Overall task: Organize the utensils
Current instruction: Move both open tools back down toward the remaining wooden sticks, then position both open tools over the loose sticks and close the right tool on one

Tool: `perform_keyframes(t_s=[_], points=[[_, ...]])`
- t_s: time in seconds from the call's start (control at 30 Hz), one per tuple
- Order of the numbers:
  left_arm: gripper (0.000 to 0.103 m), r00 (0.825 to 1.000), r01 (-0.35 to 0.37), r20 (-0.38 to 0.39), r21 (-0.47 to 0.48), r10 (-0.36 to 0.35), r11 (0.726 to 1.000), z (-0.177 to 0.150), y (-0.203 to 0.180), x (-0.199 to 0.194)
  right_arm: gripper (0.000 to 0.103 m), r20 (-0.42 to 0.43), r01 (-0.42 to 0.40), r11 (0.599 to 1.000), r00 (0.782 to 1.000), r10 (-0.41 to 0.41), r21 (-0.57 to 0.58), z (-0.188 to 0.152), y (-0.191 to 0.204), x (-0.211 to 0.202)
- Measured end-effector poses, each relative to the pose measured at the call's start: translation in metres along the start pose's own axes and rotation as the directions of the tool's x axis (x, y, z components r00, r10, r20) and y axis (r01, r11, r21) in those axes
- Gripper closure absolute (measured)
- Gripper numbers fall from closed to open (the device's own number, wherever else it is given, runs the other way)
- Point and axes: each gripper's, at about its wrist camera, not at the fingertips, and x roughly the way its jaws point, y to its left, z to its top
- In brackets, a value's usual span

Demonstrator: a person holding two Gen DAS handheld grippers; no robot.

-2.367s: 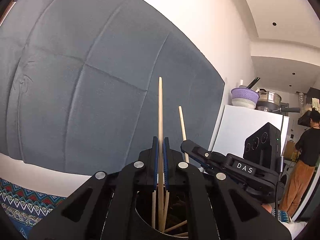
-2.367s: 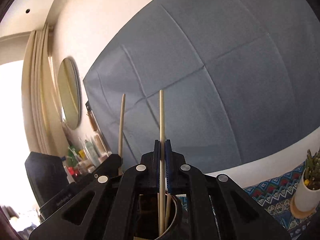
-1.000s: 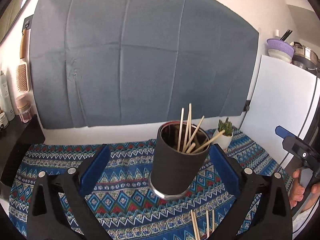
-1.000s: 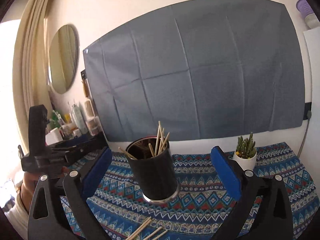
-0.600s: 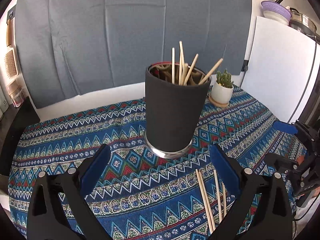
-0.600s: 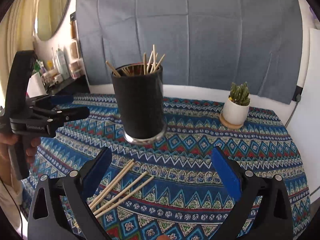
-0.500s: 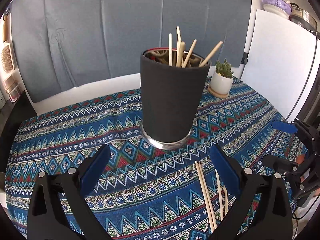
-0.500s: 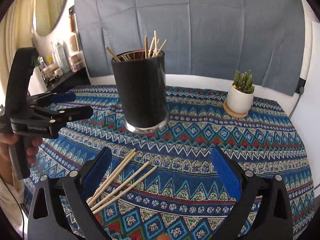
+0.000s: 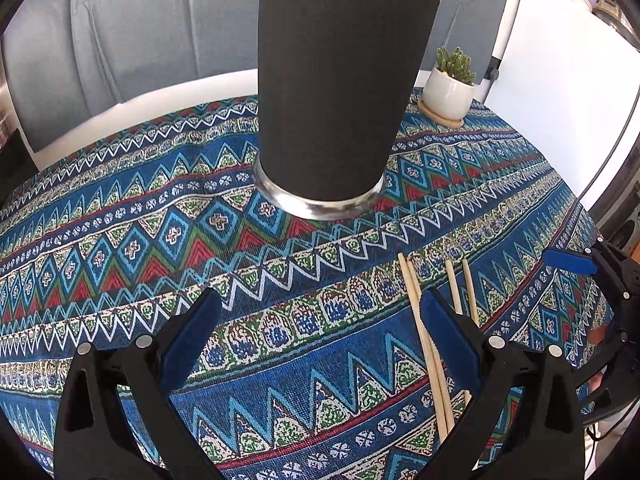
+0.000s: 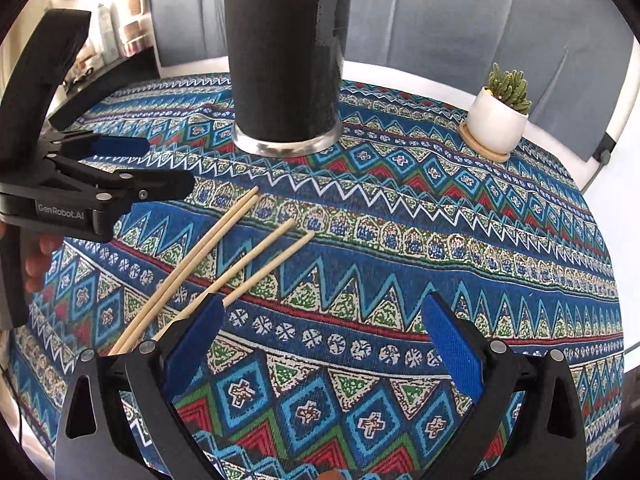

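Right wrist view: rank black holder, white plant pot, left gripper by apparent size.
1. Left gripper, though its nearness to the lens inflates it.
2. Black holder, close in size to the gripper, so that order is unsure.
3. White plant pot, clearly smallest.

The tablecloth (image 10: 400,240) is mostly blue, with rows of white zigzags, red and green triangles, and light blue diamonds with little crosses inside. The holder (image 10: 286,52) is black with a shiny silver ring at the bottom. The chopsticks (image 10: 224,256) lying on the cloth are pale tan, like light wood. The left gripper (image 9: 320,320) is black with dark blue pads, and the right gripper (image 10: 320,320) is black with bright blue pads. The small pot (image 10: 496,122) is white, and the cactus (image 10: 508,84) in it is green. The cloth on the wall (image 10: 440,12) is plain grey-blue.
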Motion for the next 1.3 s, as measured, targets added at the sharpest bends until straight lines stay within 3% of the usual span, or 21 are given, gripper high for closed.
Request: perform_keyframes(t_s=[0.3,0.67,0.8,1.03,1.2,1.3], points=[[0.006,0.998,0.046,-0.043,-0.015,-0.047,0.999,-0.007,-0.013,0.013,0.008,-0.032,-0.039,0.999,0.999,0.04,0.037,-0.001,0.004,0.01],[0.006,0.999,-0.017,-0.044,0.065,0.02,0.998,-0.011,-0.025,0.021,0.008,-0.033,-0.018,0.999,0.999,0.019,0.031,-0.003,0.013,0.003],[0.006,0.999,-0.035,-0.034,0.099,0.039,0.994,-0.012,-0.03,0.022,0.008,-0.025,-0.058,0.996,0.998,0.06,0.067,-0.003,0.013,0.002],[0.005,0.998,-0.045,-0.033,0.088,0.048,0.995,-0.013,-0.022,0.021,0.008,0.006,-0.001,1.0,1.0,0.001,0.015,-0.008,0.021,-0.003],[0.006,0.999,-0.01,-0.052,0.056,0.013,0.998,-0.012,-0.015,0.016,0.008,-0.013,-0.038,0.999,0.999,0.038,0.024,-0.012,0.021,-0.005],[0.006,0.998,-0.033,-0.053,0.047,0.036,0.998,-0.013,-0.012,0.015,0.008,-0.04,-0.092,0.995,0.995,0.094,0.04,-0.011,0.022,-0.003]])
